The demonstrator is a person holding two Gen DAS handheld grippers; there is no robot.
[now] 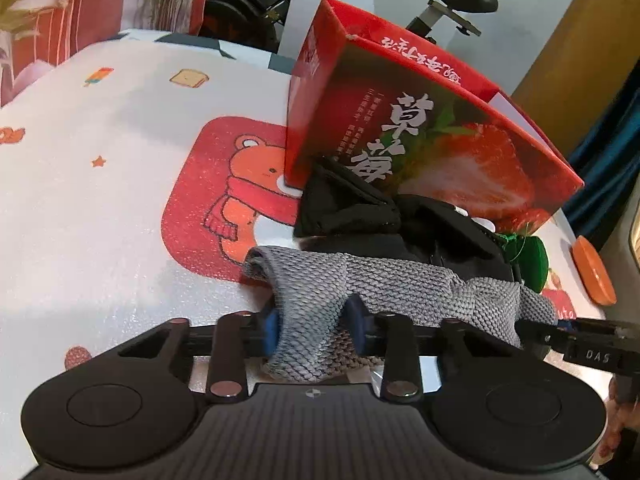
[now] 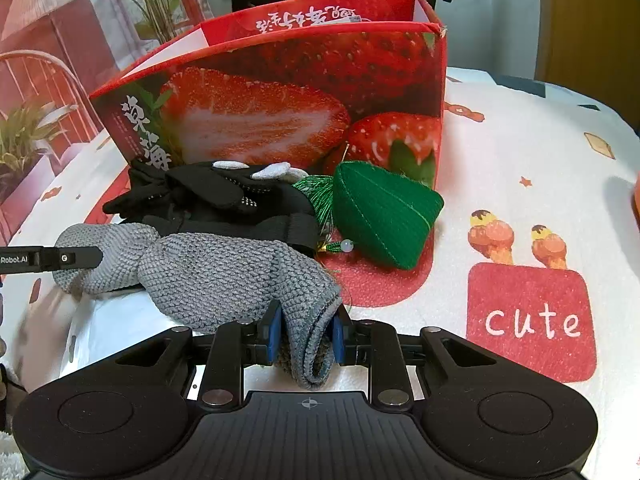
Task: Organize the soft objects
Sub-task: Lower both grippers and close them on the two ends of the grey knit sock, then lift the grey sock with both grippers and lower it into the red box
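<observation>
One grey knitted cloth (image 1: 360, 280) lies stretched across the printed foam table cover (image 1: 100, 200), and both grippers have hold of it. The left gripper (image 1: 316, 328) pinches one end between its two blue pads (image 1: 269, 330), fingers narrow with fabric bunched between them, at 6 o'clock in the left wrist view. The right gripper (image 2: 306, 334) clamps the other end (image 2: 240, 276) the same way, its blue pads (image 2: 275, 332) squeezing a folded edge at 6 o'clock of its own view. Each gripper's black tip shows in the other's camera: at 4 o'clock in the left view, at 9 o'clock in the right.

Just beyond the cloth, touching it, sits a heap of black gloves (image 2: 224, 200); the count is unclear, though two pale grey fingertip patches (image 2: 272, 170) are visible. At 1 o'clock from the heap in the right view lies one green stuffed zongzi-shaped toy (image 2: 380, 212) with a green tassel (image 2: 316, 196) and a pale bead (image 2: 347, 245).

Behind all three stands one open red strawberry carton (image 2: 280, 100), upright, with the gloves and the toy against its front wall. One orange disc (image 1: 592, 276) rests at 3 o'clock in the left view, well apart from the cloth.
</observation>
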